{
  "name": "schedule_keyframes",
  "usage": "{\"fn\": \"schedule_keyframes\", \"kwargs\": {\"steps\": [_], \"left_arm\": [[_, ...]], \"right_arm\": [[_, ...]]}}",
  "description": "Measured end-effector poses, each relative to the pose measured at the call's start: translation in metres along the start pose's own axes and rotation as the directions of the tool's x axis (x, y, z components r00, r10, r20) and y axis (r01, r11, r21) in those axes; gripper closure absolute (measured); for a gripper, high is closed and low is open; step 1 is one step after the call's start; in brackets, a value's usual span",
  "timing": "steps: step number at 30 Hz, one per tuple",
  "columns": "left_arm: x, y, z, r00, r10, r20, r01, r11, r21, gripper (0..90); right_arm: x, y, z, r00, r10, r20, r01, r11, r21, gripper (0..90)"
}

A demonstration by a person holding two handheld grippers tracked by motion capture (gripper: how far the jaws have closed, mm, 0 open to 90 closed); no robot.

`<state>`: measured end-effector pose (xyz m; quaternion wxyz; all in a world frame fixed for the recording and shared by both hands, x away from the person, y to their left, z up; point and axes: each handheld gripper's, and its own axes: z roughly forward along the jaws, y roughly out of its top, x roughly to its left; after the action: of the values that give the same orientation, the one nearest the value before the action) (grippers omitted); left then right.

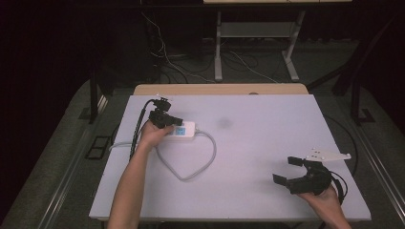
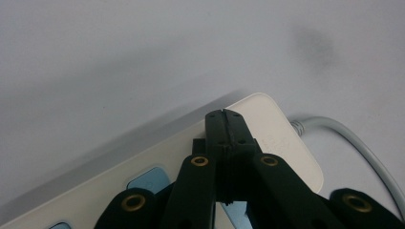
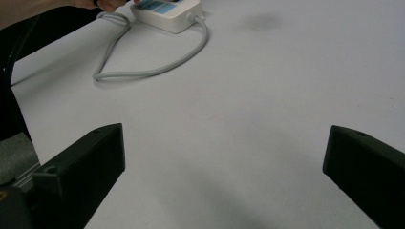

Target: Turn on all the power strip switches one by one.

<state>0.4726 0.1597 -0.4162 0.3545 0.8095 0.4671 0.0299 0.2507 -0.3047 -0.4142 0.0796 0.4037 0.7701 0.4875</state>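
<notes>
Resting on the left part of the white bench (image 1: 267, 143), the power strip (image 1: 184, 130) lies with its grey cord (image 1: 200, 164) looped toward the near edge. The left gripper (image 1: 165, 118) bears down on the strip's top with its jaws clenched together and nothing between them — pushed off-centre, the closed tip could skid off the smooth casing, shove the strip sideways, or miss the blue switch (image 2: 148, 179) it seems meant for. The right gripper (image 1: 290, 172) hovers well apart, jaws released and wide, so nothing steadies the strip. A faint embossed mark sits near the cord end — too blurred to read.
</notes>
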Motion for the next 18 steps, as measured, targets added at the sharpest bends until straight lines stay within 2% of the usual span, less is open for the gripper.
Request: {"fn": "schedule_keyframes", "kwargs": {"steps": [6, 10, 14, 18], "left_arm": [[-0.0022, 0.0024, 0.0010, 0.9999, 0.004, -0.016, -0.003, 0.9997, 0.023, 90.0], [-0.0014, 0.0009, 0.0005, 0.9999, -0.006, -0.012, 0.007, 0.9999, 0.014, 90.0], [-0.0031, 0.0005, 0.0003, 0.9997, 0.007, -0.022, -0.006, 0.9999, 0.011, 90.0], [-0.0022, -0.0027, 0.0001, 0.9998, -0.009, -0.016, 0.009, 0.9999, -0.014, 90.0]], "right_arm": [[0.0003, 0.0000, -0.0005, 1.0000, -0.002, 0.000, 0.002, 1.000, -0.001, 0.5], [0.0003, 0.0000, -0.0010, 1.0000, -0.001, 0.003, 0.001, 1.000, -0.001, 0.5], [-0.0002, 0.0001, -0.0015, 1.0000, 0.003, 0.001, -0.003, 1.000, -0.004, 0.4], [-0.0007, 0.0000, -0.0018, 1.0000, 0.004, 0.003, -0.004, 1.000, -0.006, 0.5]]}}
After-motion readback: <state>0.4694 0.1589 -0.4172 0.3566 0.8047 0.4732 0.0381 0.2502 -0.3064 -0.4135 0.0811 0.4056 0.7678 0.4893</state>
